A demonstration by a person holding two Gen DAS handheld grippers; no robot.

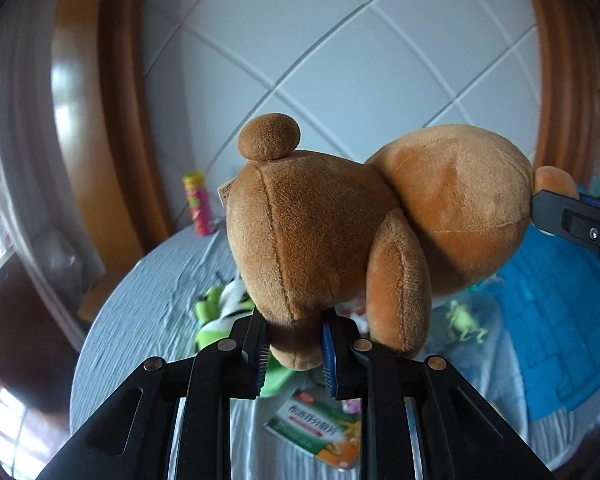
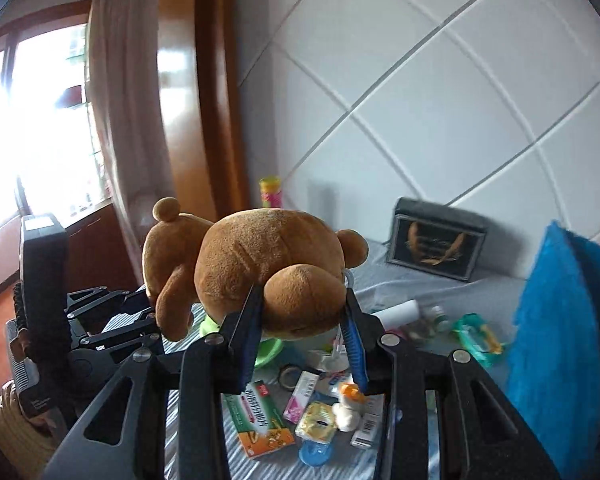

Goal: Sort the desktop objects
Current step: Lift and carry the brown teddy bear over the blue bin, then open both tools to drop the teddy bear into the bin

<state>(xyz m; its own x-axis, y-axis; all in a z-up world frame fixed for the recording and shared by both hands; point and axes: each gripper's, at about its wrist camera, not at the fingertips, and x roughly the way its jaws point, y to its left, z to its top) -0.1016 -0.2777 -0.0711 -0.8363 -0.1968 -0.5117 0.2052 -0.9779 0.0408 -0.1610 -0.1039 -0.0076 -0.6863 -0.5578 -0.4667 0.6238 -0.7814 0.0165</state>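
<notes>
The bear (image 1: pixel 340 232) is held in the air above the tabletop (image 1: pixel 148 312) by both grippers. The left gripper (image 1: pixel 294 354) has its jaws pinched on a foot at the bear's lower end. The right gripper (image 2: pixel 304 334) has its jaws clamped on a rounded limb at the bear's head end. Below the right jaws, a green-and-orange box (image 2: pixel 260 420) and small packets (image 2: pixel 320 420) are seen lying on the tabletop. A blue cloth (image 2: pixel 556 344) is seen right of the right jaws.
</notes>
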